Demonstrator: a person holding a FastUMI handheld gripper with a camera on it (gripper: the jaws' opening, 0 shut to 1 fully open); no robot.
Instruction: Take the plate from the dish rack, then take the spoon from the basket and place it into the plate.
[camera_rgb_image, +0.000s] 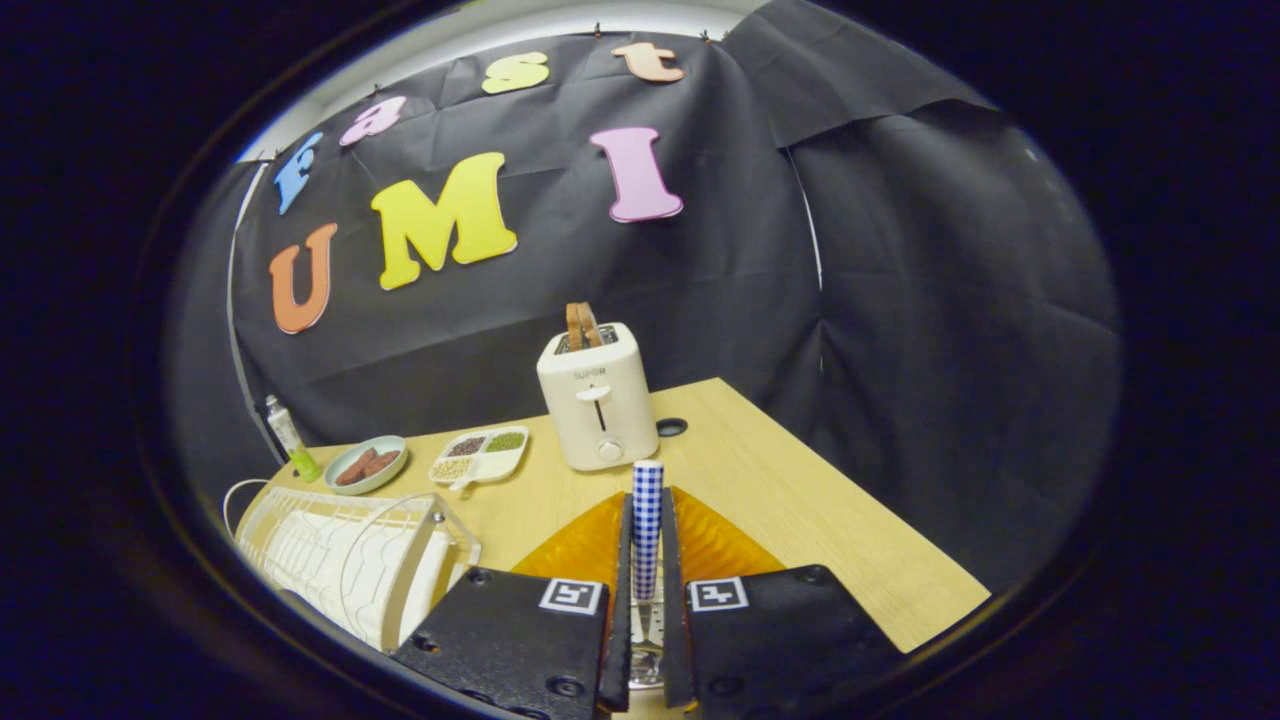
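Gripper (647, 560) fingers are clamped on the spoon (647, 525), whose blue-checked handle stands upright between them with its metal bowl low between the finger bases. Directly under and just ahead of the spoon lies the orange plate (715, 545) on the wooden table (800, 510). Beyond the plate stands a toaster (597, 405) with toast in its slots; left of the plate sit a white dish rack (340, 560), a divided tray (480, 455), a small dish (366, 464) and a tube (290, 435).
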